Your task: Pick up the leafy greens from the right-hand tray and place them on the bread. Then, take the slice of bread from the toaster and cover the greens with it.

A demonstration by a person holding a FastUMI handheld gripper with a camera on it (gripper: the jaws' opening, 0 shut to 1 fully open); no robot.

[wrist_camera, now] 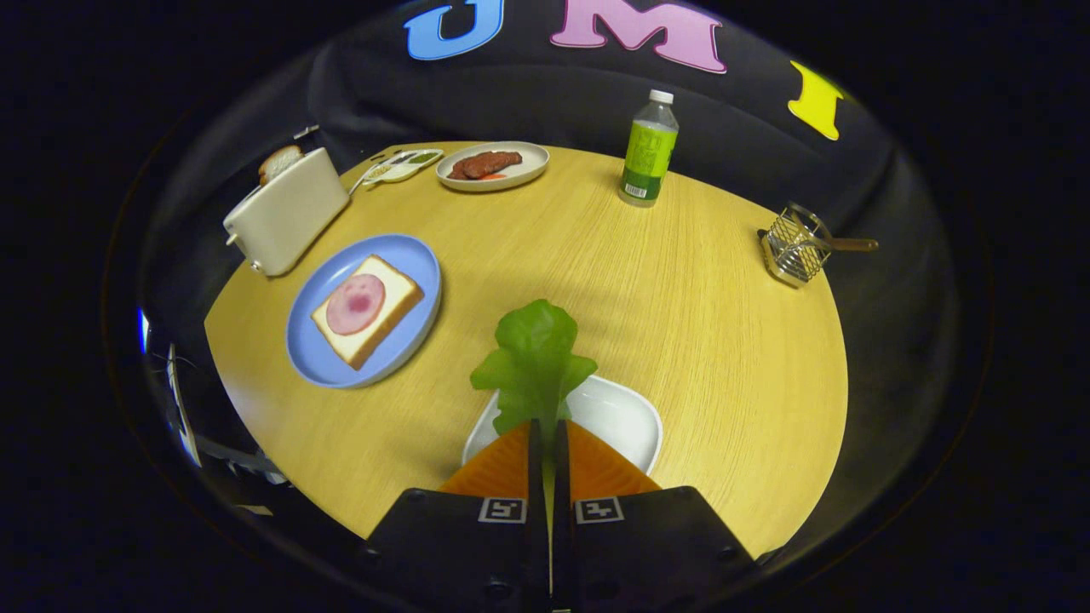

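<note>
Your gripper is clamped on the leafy greens, lifted above the white tray; placing them on the bread and covering remain.

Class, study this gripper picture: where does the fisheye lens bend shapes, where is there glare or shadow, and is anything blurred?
Gripper view: the round yellow wooden table bows at its far edge; soft shadow lies beyond the green lettuce leaf that the gripper is shut on; the white tray and blue plate show mild sheen; the clear bottle with green label stays sharp.
</note>
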